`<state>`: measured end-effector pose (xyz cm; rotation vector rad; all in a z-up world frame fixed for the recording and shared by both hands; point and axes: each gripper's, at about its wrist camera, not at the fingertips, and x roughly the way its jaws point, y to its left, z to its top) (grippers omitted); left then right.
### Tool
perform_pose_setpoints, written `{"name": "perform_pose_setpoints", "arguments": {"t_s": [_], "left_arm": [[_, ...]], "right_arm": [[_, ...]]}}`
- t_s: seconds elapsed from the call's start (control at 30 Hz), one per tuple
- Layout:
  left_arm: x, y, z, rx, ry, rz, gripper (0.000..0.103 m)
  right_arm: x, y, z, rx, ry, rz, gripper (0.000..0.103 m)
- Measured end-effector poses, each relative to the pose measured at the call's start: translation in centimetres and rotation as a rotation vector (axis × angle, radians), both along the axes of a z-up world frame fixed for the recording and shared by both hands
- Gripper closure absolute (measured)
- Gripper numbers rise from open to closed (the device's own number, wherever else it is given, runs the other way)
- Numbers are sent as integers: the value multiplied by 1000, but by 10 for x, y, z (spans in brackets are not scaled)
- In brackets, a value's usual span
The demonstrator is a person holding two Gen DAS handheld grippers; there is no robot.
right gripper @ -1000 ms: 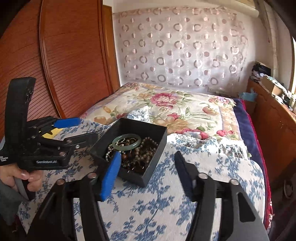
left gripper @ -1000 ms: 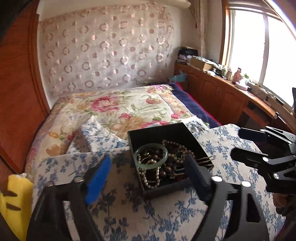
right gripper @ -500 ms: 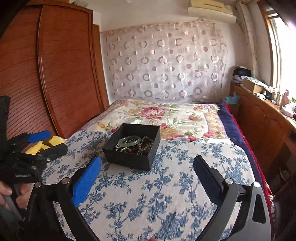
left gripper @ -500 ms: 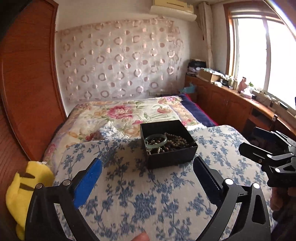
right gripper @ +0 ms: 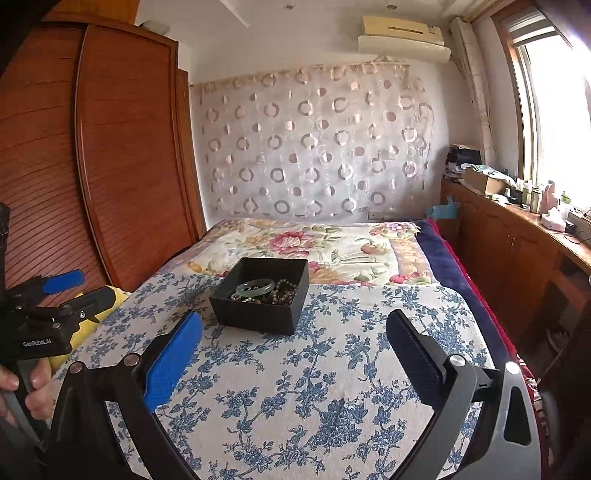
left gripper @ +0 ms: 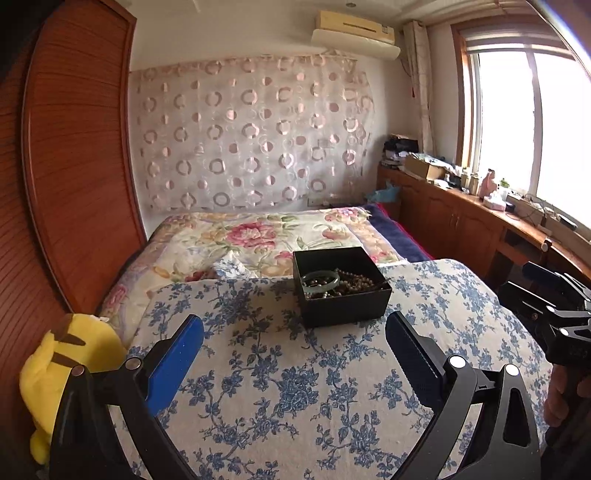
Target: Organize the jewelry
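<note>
Home bedroom: floral-quilted bed (left gripper: 258,236), wooden wardrobe (right gripper: 122,147), wall air conditioner (left gripper: 354,33) (lived-in)

Both black two-finger grippers, left (left gripper: 294,341) and right (right gripper: 294,338), are spread wide, holding nothing, hovering side by side, each gripped by a hand.

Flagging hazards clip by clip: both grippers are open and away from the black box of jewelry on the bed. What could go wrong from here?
1. The box sits on soft, uneven bedding; a nudge may tip or slide it.
2. The green bangle lies on tangled beads, so lifting it may drag strands out.
3. Both the left gripper and the right gripper face one small box, so they could collide.
</note>
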<state>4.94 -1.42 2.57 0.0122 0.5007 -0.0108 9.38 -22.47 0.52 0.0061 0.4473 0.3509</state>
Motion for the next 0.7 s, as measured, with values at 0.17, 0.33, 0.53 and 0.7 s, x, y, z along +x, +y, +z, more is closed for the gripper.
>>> {"name": "perform_pose_setpoints", "arguments": {"t_s": [0.17,0.33,0.53,0.7], "left_arm": [[-3,0,3,16,-4,-3,8],[-5,-3,6,15,-8,-6,8],[-6,-4,7,14,-10,-8,8],[-7,-4,8,12,-10,-6,8]], "right_arm": [[-4,-2,2,2,-4,-8,3],[-5,-3,2,2,-5,-7,3],[-5,-3,2,3,-5,-7,3],[-6,-3,2,2,-4,-7,3]]}}
